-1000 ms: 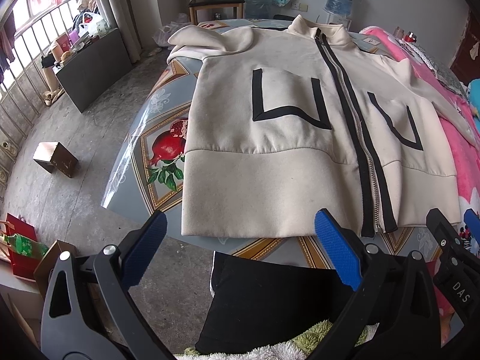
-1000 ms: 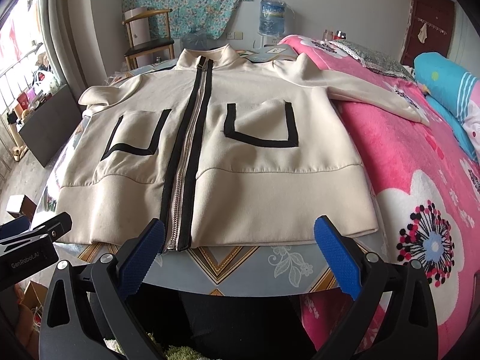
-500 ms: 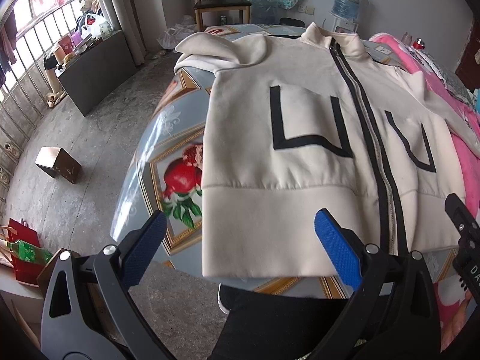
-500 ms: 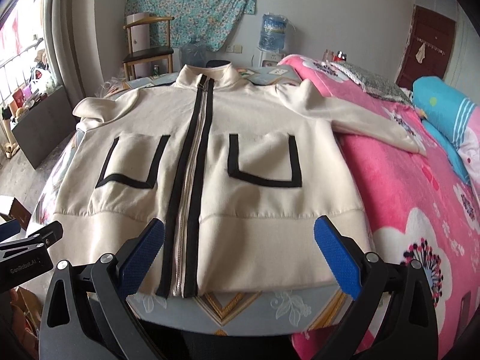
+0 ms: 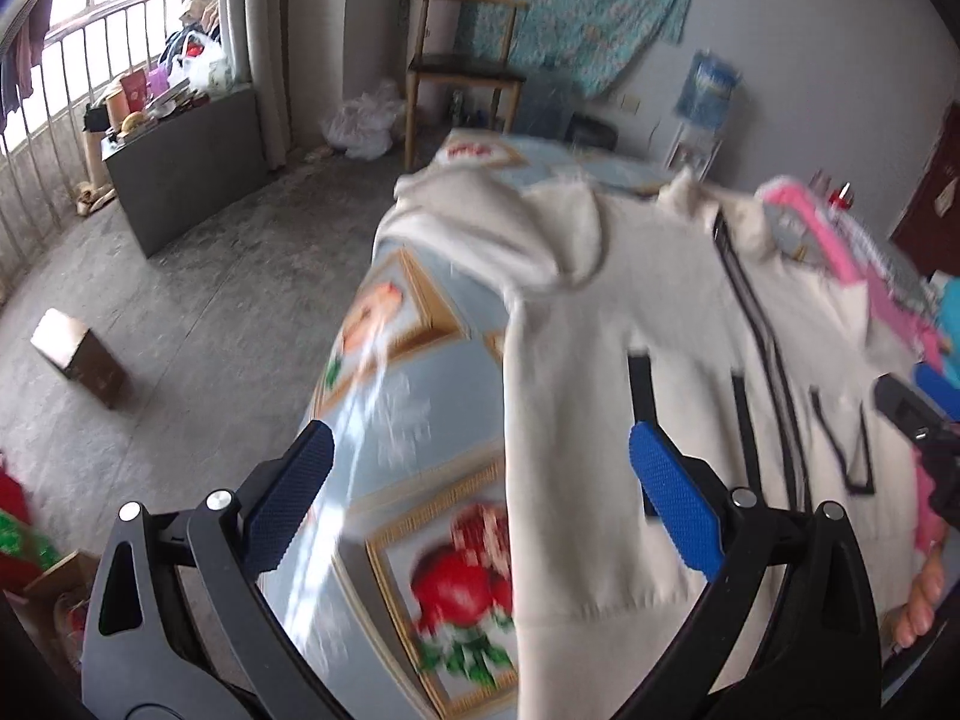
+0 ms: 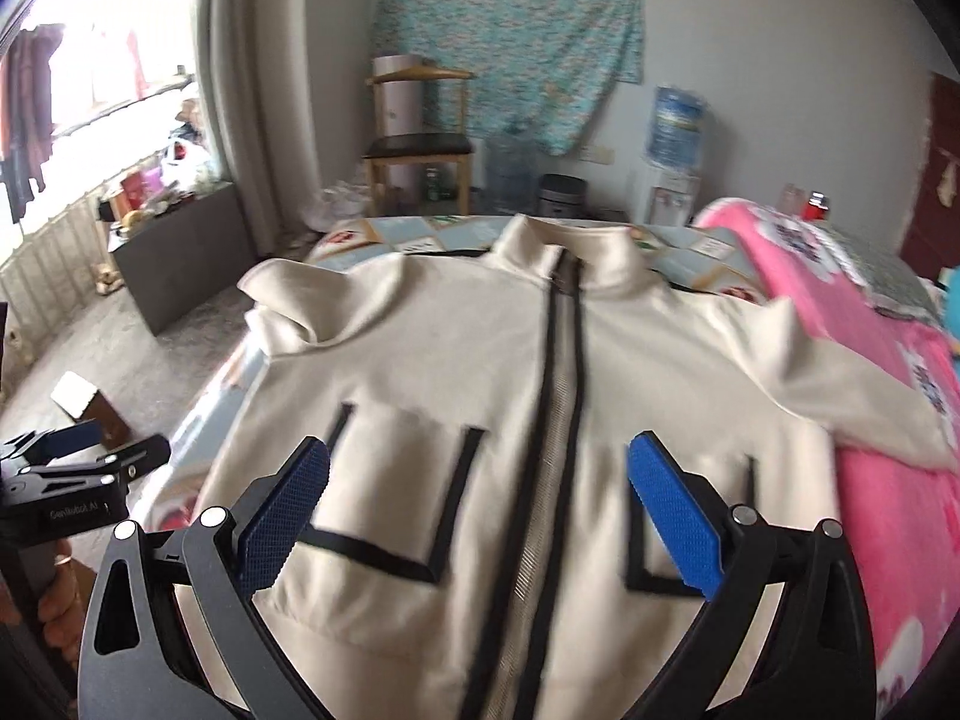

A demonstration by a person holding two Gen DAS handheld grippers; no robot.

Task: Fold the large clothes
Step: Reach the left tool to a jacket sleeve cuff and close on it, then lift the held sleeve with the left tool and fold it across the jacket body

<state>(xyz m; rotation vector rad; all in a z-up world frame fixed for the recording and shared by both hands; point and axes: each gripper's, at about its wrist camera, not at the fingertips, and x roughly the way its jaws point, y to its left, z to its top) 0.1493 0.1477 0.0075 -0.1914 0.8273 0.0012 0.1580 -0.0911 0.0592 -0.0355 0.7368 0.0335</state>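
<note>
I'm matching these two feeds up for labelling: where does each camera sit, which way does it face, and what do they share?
Left wrist: on the left hand-held gripper, over the jacket's left edge and the patterned table cover, facing the chair; the right hand-held gripper and fingers show at right.
Right wrist: on the right hand-held gripper, centred over the jacket's zipper, facing the collar and far wall; the left hand-held gripper shows at left.
Shared: jacket, chair, water bottle.

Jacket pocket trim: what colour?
Black, outlining cream pockets on the jacket; clearest in the right wrist view.
</note>
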